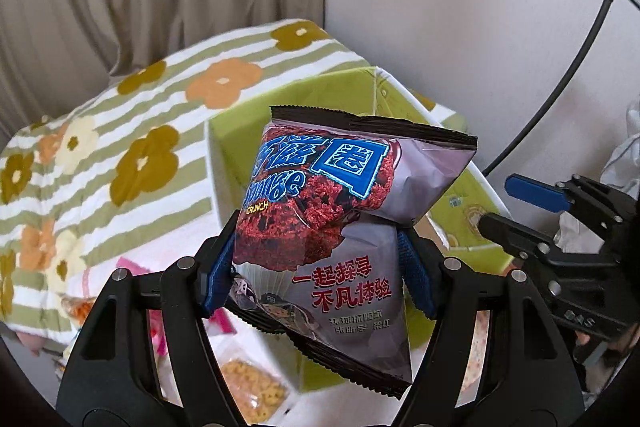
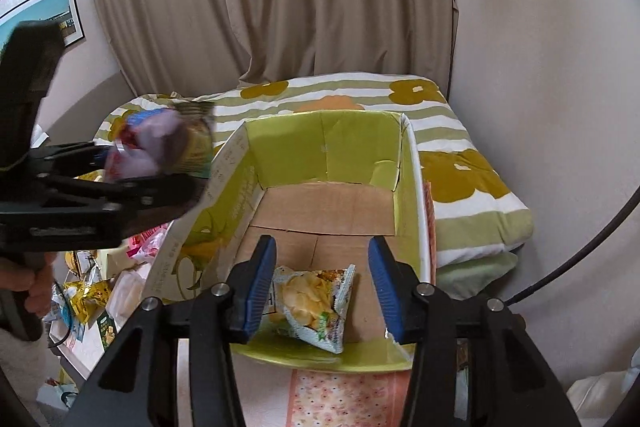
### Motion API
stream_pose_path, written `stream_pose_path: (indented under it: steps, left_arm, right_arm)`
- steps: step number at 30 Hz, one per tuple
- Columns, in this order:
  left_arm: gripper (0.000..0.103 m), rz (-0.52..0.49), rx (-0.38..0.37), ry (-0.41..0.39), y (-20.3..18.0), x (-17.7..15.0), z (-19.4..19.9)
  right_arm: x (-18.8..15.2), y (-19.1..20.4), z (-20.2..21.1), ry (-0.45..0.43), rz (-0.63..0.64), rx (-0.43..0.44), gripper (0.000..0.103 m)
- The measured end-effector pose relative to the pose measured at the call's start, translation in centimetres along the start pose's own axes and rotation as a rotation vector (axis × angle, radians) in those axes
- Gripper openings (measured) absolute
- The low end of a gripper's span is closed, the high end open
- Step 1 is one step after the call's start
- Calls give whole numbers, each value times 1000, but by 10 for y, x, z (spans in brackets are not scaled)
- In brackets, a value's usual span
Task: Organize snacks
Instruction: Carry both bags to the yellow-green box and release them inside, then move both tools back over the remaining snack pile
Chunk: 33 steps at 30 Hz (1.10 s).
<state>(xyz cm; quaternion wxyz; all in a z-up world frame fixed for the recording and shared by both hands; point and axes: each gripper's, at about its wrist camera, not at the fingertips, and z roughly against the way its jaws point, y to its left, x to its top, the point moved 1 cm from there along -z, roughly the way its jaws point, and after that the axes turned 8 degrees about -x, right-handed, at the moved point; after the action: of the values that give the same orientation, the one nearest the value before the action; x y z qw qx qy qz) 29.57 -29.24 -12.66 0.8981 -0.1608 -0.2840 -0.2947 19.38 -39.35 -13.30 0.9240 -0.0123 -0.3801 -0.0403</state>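
Left gripper (image 1: 316,267) fingers clamp the purple bag (image 1: 340,219), held above the box (image 1: 248,131) at its 9 o'clock edge. Right gripper (image 2: 322,287) fingers apart over the chip bag (image 2: 312,303), which lies on the box floor at 6 o'clock, clear of both pads

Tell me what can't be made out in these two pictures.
- Purple snack bag: its lower print is too small to read in the left wrist view; it is motion-blurred in the right wrist view.
- Green box: the bag hides its floor in the left wrist view.
- Chip packet: its label is too small to read.
- Loose snacks: cut off by the left gripper.
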Motion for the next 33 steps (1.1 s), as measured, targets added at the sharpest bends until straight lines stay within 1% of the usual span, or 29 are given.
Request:
stream_pose_path:
  steps: [2, 3, 4, 6, 7, 8, 9, 10, 11, 13, 17, 24, 28, 29, 30, 31, 33]
  left_arm:
    - [71, -15, 3, 6, -2, 5, -11]
    - [75, -27, 24, 10, -5, 9, -19]
    - [87, -32, 38, 19, -6, 10, -23]
    - [102, -33, 84, 46, -6, 11, -33]
    - [102, -26, 95, 55, -5, 11, -37]
    - [102, -15, 89, 64, -2, 10, -40]
    - [102, -3, 82, 71, 0, 7, -40]
    - [102, 10, 83, 76, 2, 4, -39]
    - [102, 20, 85, 75, 6, 0, -36]
    - [102, 33, 83, 70, 9, -8, -30]
    - [102, 56, 109, 51, 12, -19, -12]
    - [102, 95, 130, -47, 12, -29, 40]
    - [102, 121, 156, -72, 16, -40, 65]
    - [102, 125, 168, -75, 18, -44, 71]
    - [102, 131, 183, -78, 19, -48, 76]
    - [102, 138, 193, -81, 21, -51, 81]
    - [102, 157, 213, -88, 27, -60, 92]
  right_arm:
    - [1, -3, -3, 5, 3, 0, 44]
    - [1, -4, -4, 10, 2, 4, 44]
    - [0, -6, -7, 17, 2, 10, 44]
    - [-1, -7, -10, 30, 6, 13, 44]
    - [-2, -7, -12, 37, 11, 12, 49]
    - [-3, -7, -13, 39, 14, 13, 56]
    - [-5, -8, -14, 40, 16, 16, 60]
    - [-6, -8, -15, 42, 18, 19, 66]
    - [-7, -8, -15, 43, 21, 20, 69]
    - [-9, -7, -15, 41, 25, 21, 70]
    - [-8, -3, -12, 30, 35, 28, 70]
    - [6, 10, 11, -41, 81, 43, 70]
    - [13, 25, 21, -65, 129, 56, 71]
    - [14, 30, 23, -66, 140, 58, 83]
    - [14, 35, 25, -67, 149, 67, 91]
    - [15, 41, 27, -72, 161, 90, 102]
    - [15, 49, 30, -79, 175, 121, 102]
